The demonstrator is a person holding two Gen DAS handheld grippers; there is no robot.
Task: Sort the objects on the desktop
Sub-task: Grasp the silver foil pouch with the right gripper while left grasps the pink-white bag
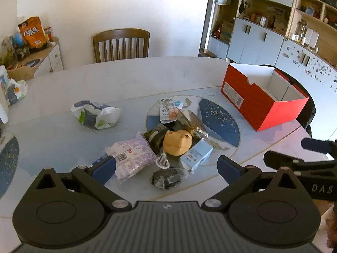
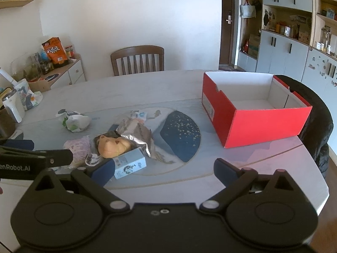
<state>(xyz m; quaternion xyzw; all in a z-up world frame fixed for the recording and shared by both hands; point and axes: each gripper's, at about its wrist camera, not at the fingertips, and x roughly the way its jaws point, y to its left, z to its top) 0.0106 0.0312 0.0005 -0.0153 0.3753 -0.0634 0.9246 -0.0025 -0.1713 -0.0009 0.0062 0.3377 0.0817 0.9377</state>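
Ahead of the left tongs (image 1: pixel 166 166), in the left wrist view, lies the whole pile still to be sorted: a pink packet (image 1: pixel 131 155) just past the left finger, an orange plush (image 1: pixel 177 142) straight ahead, a pale blue carton (image 1: pixel 197 155) toward the right finger, and a dark wrapped lump (image 1: pixel 167 178) nearest, between the fingers. Farther out are a silver foil bag (image 1: pixel 190 123), a white pouch (image 1: pixel 167 110) and, off to the left, a crumpled white bag (image 1: pixel 96 116). These tongs are spread wide and hold nothing. The red box (image 1: pixel 261 99) stands far ahead to the right, well apart from the pile; its visible inside looks bare. The right tongs (image 1: pixel 316 154) show at the right edge.

From the right wrist view, the right tongs (image 2: pixel 164 171) are likewise spread wide and hold nothing. The carton (image 2: pixel 130 165) sits just beside the left finger, with the plush (image 2: pixel 112 145) and foil bag (image 2: pixel 137 136) beyond it, and the pink packet (image 2: pixel 76 147) farther left. The red box (image 2: pixel 261 118) is ahead to the right on the tabletop (image 2: pixel 147 88), and its white floor appears empty.

By my judgement, sorting has barely begun: nothing is seen in the box, every item lies loose, and all remain to be picked up and placed.
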